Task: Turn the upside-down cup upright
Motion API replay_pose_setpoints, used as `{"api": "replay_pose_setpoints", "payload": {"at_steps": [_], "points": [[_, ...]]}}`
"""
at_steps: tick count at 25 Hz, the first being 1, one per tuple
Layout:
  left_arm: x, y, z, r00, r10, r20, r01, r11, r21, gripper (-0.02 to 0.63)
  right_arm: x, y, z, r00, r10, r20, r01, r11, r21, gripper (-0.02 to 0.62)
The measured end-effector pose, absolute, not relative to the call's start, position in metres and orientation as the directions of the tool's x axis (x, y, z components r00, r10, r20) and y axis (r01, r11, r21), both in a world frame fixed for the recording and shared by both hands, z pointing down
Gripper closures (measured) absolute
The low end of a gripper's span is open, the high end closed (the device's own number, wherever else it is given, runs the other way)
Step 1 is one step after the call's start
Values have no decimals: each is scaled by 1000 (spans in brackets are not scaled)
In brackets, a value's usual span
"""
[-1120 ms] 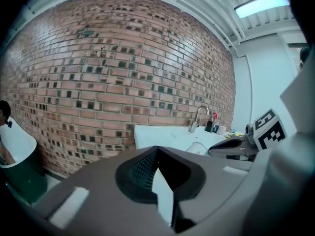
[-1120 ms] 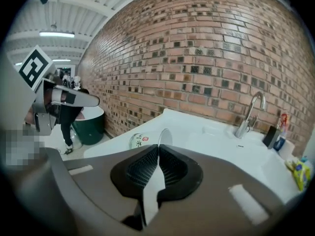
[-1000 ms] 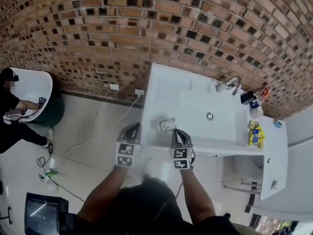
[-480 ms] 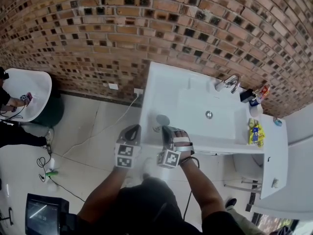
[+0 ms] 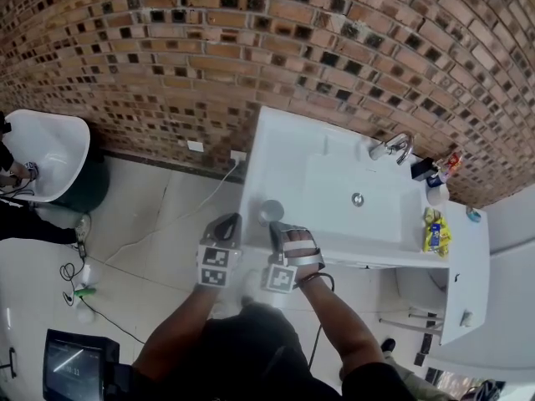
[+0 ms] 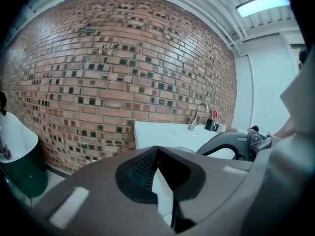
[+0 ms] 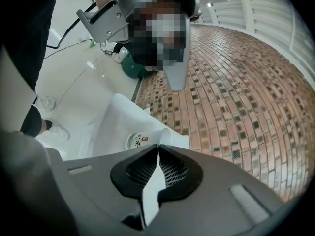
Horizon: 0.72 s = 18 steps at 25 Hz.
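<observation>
The cup (image 5: 270,211) is a small whitish cup held just over the front left corner of the white sink counter (image 5: 280,144). It is tipped, so one round end faces the head camera. My right gripper (image 5: 277,227) is rolled over to the left and shut on the cup's wall. In the right gripper view the cup (image 7: 137,140) shows red print, and its white wall runs in between the pinched tips of the right gripper (image 7: 158,149). My left gripper (image 5: 227,220) hangs just left of the counter, shut with nothing in it; its tips meet in the left gripper view (image 6: 156,150).
A basin (image 5: 359,192) with a chrome faucet (image 5: 397,146) fills the counter's middle. Bottles (image 5: 432,182) and a yellow pack (image 5: 434,228) stand at its right end. A brick wall runs behind. A white cable (image 5: 188,215) crosses the floor on the left, near a white tub (image 5: 50,149).
The cup stood upside down near the counter's front edge beside my right gripper. That gripper has since closed on it, lifted it and rolled left, tipping the cup. The left gripper stayed put.
</observation>
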<state>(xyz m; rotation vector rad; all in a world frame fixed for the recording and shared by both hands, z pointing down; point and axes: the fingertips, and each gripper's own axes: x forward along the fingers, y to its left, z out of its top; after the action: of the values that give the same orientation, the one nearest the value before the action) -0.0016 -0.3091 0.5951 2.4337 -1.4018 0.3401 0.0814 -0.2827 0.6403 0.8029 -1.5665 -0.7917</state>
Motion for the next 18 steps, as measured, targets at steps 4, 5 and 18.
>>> {"api": "replay_pose_setpoints", "payload": {"at_steps": [4, 5, 18], "points": [[-2, -310, 595, 494, -795, 352, -868, -473, 150, 612, 78, -280, 644, -111, -841, 530, -56, 537, 842, 528], [-2, -311, 595, 493, -796, 351, -869, -472, 151, 612, 78, -279, 645, -110, -839, 532, -51, 540, 840, 522], [-9, -306, 589, 492, -801, 339, -869, -474, 140, 612, 83, -276, 622, -113, -850, 514, -190, 526, 829, 503]]}}
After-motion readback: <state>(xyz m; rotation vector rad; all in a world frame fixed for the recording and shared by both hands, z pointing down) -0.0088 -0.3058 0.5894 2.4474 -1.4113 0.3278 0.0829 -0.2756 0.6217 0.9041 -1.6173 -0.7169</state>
